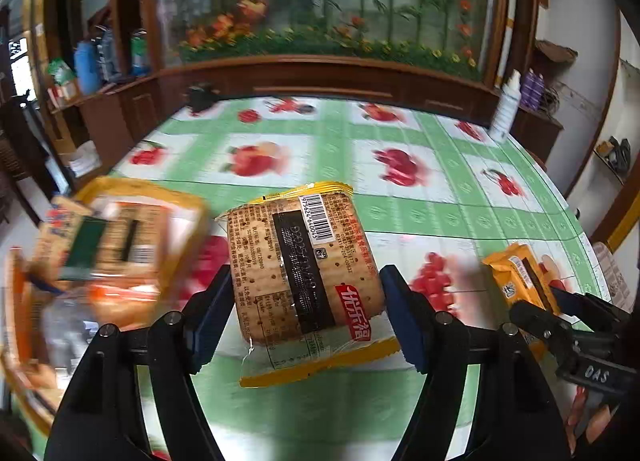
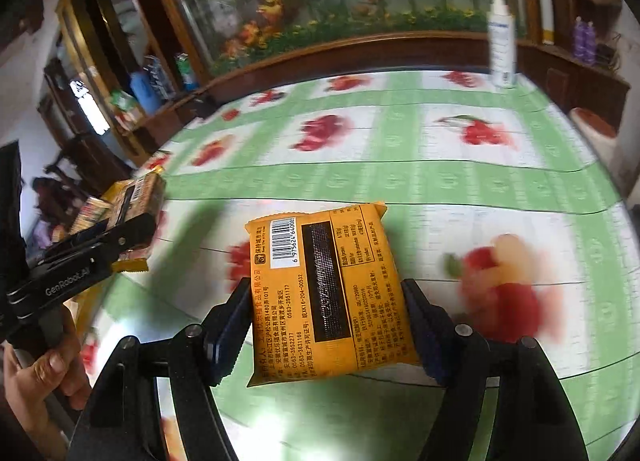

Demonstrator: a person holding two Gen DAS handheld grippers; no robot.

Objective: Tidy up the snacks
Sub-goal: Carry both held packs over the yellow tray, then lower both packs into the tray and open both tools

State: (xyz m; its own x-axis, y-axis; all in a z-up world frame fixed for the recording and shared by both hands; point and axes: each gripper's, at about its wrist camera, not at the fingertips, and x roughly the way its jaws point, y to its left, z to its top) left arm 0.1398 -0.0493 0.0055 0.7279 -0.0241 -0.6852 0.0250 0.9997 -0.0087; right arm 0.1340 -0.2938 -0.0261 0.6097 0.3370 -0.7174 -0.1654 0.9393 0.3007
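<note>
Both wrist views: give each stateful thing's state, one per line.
Left gripper: jaws shut on clear cracker pack.
Clear cracker pack: sealed, lifted, label side up.
Right gripper: jaws shut on orange pack.
Orange pack: sealed, lifted.
White bottle: upright, capped.

Table (image 2: 460,185) wore a green-checked cloth with red fruit prints. White spray bottle (image 2: 502,41) stood upright at its far edge. Behind it, a wood-framed flower panel (image 1: 320,1); purple bottles (image 2: 584,41) on a side ledge.
</note>
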